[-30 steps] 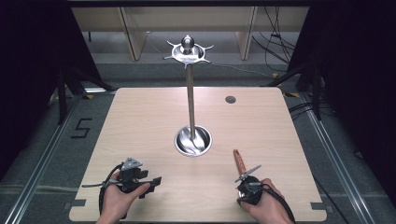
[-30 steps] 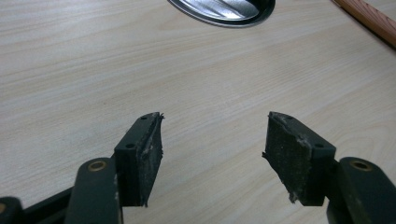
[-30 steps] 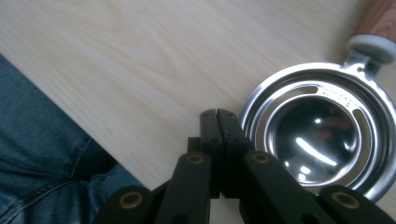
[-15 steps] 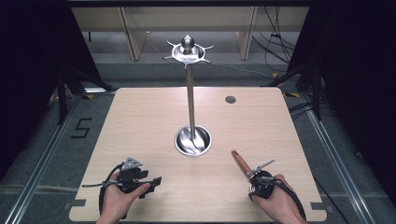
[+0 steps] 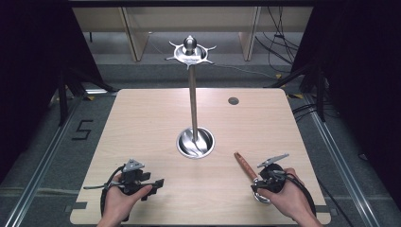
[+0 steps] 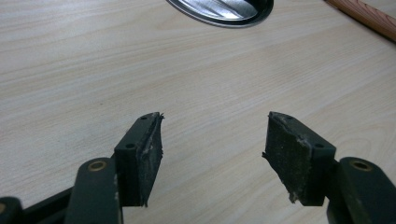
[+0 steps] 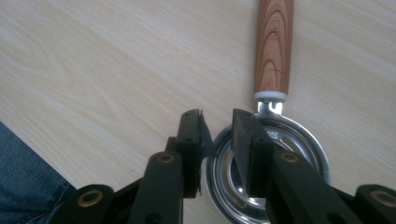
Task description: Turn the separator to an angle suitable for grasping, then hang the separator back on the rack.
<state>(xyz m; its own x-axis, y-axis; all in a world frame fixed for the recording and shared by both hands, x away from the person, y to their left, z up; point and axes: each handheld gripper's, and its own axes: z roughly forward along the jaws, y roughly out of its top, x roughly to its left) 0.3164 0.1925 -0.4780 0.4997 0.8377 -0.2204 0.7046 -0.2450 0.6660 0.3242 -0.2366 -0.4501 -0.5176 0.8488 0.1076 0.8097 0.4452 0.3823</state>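
Note:
A utensil with a wooden handle [image 5: 245, 165] and a round metal head [image 7: 299, 140] lies flat on the table at the front right. My right gripper [image 5: 262, 189] points down at that head. In the right gripper view its jaws [image 7: 217, 123] straddle the head's rim with a narrow gap and have just been opening; the pads do not press on the rim. My left gripper [image 5: 155, 188] rests at the front left, open, with bare wood between its pads [image 6: 212, 133]. A steel stand rises from a round base [image 5: 195, 142] to a hooked crown [image 5: 190, 51].
A small dark round mark [image 5: 233, 100] sits at the table's far right. The table's front edge runs just below both hands. Blue denim [image 7: 23, 172] shows past that edge. Wooden furniture and cables lie on the floor behind the table.
My right hand has drifted to the right and up a little, and the utensil's handle now leans slightly more to the left. The left hand has not moved.

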